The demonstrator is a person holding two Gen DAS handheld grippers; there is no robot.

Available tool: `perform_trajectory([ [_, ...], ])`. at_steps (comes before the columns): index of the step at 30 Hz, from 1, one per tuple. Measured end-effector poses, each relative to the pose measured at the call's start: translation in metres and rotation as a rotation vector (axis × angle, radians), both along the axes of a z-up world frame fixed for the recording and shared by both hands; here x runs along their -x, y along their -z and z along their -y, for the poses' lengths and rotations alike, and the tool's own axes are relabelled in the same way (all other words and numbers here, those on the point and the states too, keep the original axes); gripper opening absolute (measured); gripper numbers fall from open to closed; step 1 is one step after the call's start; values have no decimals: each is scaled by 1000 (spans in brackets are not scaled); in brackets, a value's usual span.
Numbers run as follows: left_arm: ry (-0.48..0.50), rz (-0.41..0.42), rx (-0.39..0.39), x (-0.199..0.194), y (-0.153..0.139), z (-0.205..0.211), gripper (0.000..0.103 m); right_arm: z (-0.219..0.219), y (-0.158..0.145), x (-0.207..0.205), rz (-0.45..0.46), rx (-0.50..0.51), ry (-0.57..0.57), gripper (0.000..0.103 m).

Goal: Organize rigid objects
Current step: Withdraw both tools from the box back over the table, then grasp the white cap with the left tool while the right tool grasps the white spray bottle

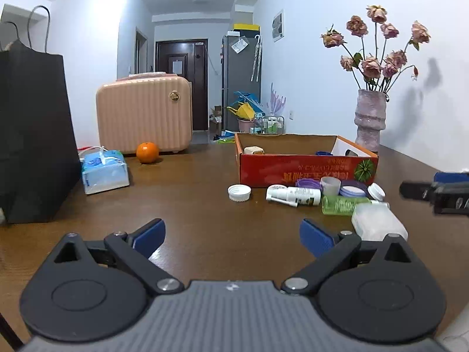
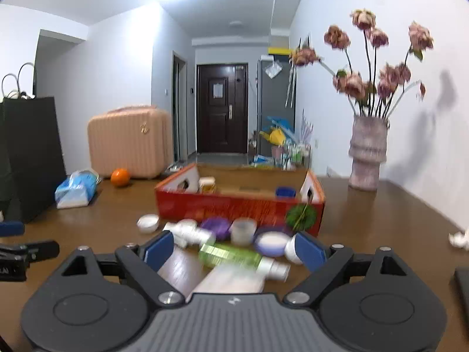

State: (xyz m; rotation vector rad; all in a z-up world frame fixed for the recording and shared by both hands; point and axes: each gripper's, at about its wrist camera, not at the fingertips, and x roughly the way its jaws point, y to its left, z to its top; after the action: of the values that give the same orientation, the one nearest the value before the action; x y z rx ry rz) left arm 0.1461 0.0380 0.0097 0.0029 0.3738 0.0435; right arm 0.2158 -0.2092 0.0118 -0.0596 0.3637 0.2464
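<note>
A red cardboard box point(image 1: 304, 171) point(image 2: 234, 205) stands open on the brown table, with a few small items inside. In front of it lies a cluster: a white cap point(image 1: 239, 192), a white spray bottle point(image 1: 293, 196), a green bottle point(image 1: 343, 204) point(image 2: 231, 256), a purple lid point(image 2: 217, 227), a clear cup point(image 2: 243, 230), a round jar point(image 2: 271, 243) and a frosted white box point(image 1: 379, 224) point(image 2: 231, 281). My left gripper point(image 1: 231, 236) hovers open over bare table, left of the cluster. My right gripper point(image 2: 234, 248) is open with the green bottle and frosted box lying between its fingers, untouched.
A black paper bag point(image 1: 32, 135), a tissue pack point(image 1: 104, 171), an orange point(image 1: 147, 152) and a pink case point(image 1: 143, 116) occupy the left and back. A vase of dried roses point(image 1: 369, 120) stands by the right wall. A crumpled tissue point(image 2: 458, 239) lies far right.
</note>
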Motion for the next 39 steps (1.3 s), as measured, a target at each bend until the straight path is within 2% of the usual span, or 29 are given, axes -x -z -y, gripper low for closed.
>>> perform_trajectory([
  [5,-7,16,2,19,-1,-6,102,-7,8,16,-57,-4,-10,89],
  [12,-4,32,25,19,-6,-4,102,5,-5,30,-7,-7,42,92],
  [19,17,7,27,9,1,6,102,18,3,25,-53,-33,78,93],
  [25,57,-77,25,-34,13,20,102,31,20,7,-95,-65,88,93],
  [28,85,-108,52,-61,12,22,102,34,26,-10,-112,-66,82,92],
  [32,112,-117,36,-89,12,25,102,35,24,-38,-127,-55,74,90],
  [37,135,-111,10,-127,9,12,101,11,18,-80,-127,22,-27,89],
  [39,140,-157,1,-156,11,1,97,-3,17,-96,-130,34,-76,88],
])
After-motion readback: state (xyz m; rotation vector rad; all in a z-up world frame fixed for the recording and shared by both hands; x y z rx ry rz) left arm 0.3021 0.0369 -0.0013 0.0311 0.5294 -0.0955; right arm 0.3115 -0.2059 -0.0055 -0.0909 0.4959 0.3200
